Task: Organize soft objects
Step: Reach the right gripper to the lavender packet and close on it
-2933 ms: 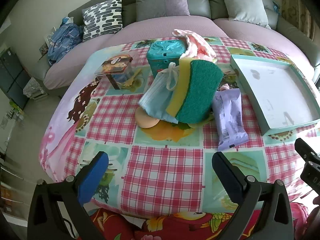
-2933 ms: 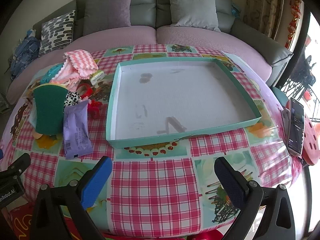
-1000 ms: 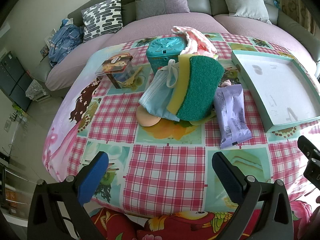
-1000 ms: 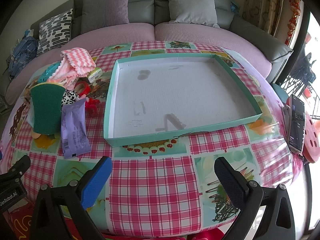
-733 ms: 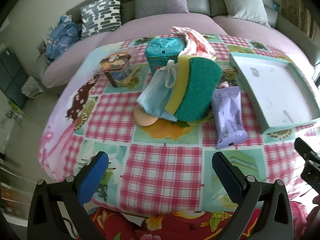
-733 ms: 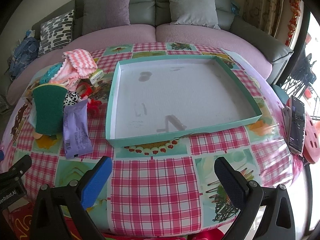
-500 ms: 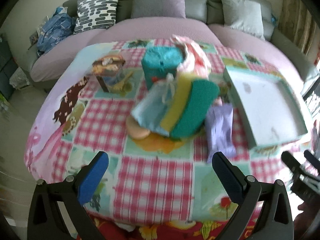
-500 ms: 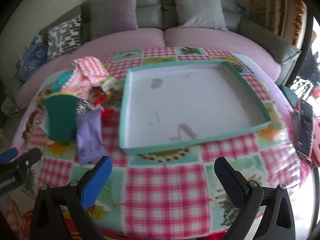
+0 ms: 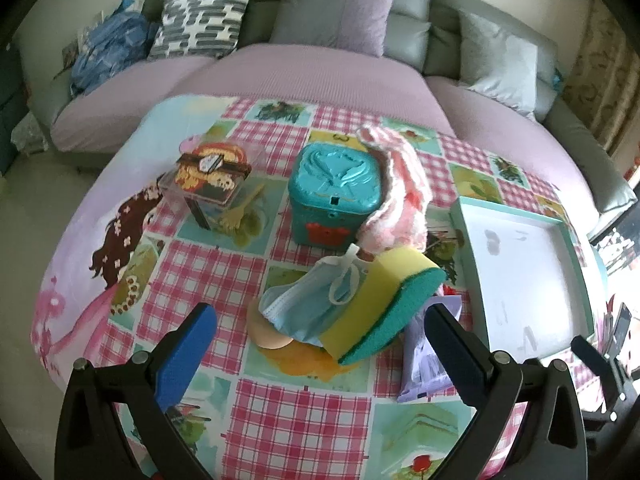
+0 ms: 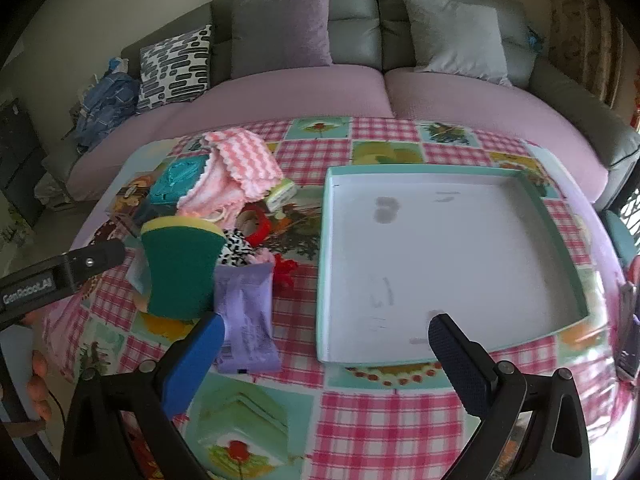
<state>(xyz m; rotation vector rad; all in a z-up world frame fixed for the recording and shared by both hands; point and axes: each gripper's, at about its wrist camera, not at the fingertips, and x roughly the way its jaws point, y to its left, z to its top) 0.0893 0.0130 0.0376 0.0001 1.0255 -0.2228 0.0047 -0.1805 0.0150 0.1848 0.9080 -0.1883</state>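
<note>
A yellow and green sponge [image 9: 384, 304] [image 10: 180, 272] leans in a pile on the checked tablecloth, with a blue face mask [image 9: 308, 300] against its left side and a beige round pad [image 9: 266, 334] under it. A pink knitted cloth [image 9: 396, 192] [image 10: 236, 176] drapes over a teal box [image 9: 334, 196]. A purple wipes pack [image 9: 424, 360] [image 10: 246, 316] lies right of the sponge. My left gripper [image 9: 320, 354] is open, low over the table just before the sponge. My right gripper [image 10: 326, 344] is open, above the front rim of the teal-edged tray [image 10: 532, 200] [image 9: 576, 240].
A clear box with a printed lid [image 9: 208, 182] stands at the table's left. A red tape roll [image 10: 256, 224], a spotted black-and-white item [image 10: 234, 252] and a small green packet [image 10: 282, 194] lie between pile and tray. A sofa with cushions [image 10: 280, 28] curves behind. A phone [image 10: 628, 320] lies at far right.
Both grippers have moved forward over the table. The left one has closed in on the sponge pile; the right one has come up to the tray's front edge. Both stay open.
</note>
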